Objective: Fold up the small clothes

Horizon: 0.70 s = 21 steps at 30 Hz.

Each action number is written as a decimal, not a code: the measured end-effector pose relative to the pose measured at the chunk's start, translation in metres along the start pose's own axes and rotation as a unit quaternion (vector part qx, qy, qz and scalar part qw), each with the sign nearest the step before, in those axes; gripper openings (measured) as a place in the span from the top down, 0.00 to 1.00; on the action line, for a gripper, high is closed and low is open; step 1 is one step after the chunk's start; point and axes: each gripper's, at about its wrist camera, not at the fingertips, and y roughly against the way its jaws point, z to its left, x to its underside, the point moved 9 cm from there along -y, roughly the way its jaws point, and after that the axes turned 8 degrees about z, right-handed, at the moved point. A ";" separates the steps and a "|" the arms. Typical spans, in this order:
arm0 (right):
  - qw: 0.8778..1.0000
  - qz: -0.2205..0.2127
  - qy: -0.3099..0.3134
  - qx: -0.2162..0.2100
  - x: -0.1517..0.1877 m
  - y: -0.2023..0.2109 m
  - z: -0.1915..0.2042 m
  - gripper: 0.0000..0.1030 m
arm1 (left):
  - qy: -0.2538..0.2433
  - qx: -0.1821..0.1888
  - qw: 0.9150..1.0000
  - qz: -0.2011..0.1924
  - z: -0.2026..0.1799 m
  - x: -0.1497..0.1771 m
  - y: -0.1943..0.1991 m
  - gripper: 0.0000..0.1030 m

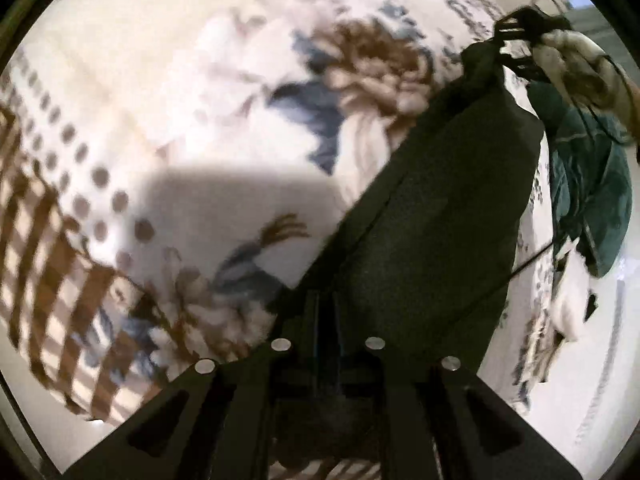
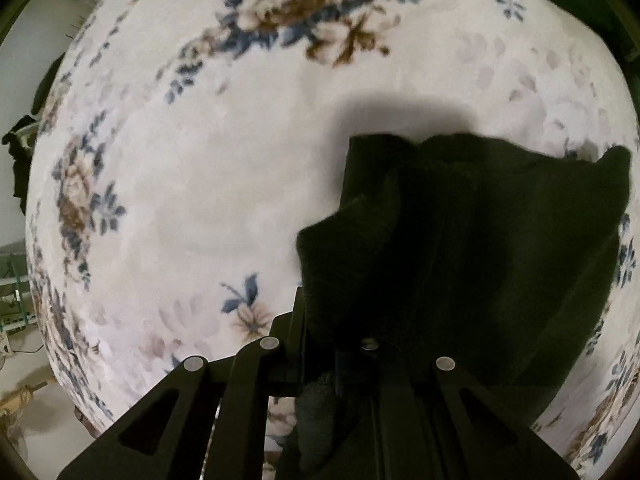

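Note:
A black garment (image 1: 440, 200) is stretched between my two grippers above a floral-covered surface (image 1: 180, 92). My left gripper (image 1: 327, 298) is shut on its near end at the bottom centre of the left wrist view. From there the cloth runs up and to the right to my right gripper (image 1: 496, 46), held by a hand (image 1: 572, 56). In the right wrist view the black garment (image 2: 480, 240) drapes over my right gripper (image 2: 320, 316) and hides its fingertips; the gripper is shut on the cloth. The garment's lower part rests on the floral surface (image 2: 200, 160).
A teal garment (image 1: 588, 184) lies crumpled at the right side of the surface, with a white garment (image 1: 568, 312) just below it. The surface's edge curves along the left of the right wrist view, with floor and dark items (image 2: 20, 152) beyond.

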 end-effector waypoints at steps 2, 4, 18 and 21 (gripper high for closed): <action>1.000 0.022 0.003 -0.018 0.004 -0.005 0.003 0.72 | 0.011 0.001 1.000 0.021 0.005 0.002 0.000 0.94; 0.997 0.044 0.010 -0.062 0.018 -0.001 0.007 0.28 | 0.016 0.020 0.999 0.032 0.004 0.007 0.003 0.91; 0.994 0.072 0.030 -0.080 0.294 -0.008 -0.144 0.24 | -0.040 -0.039 0.997 0.046 -0.020 0.036 -0.014 0.93; 0.990 0.114 -0.009 -0.088 0.351 -0.051 -0.183 0.24 | -0.034 -0.042 0.998 0.014 -0.019 0.036 0.016 0.94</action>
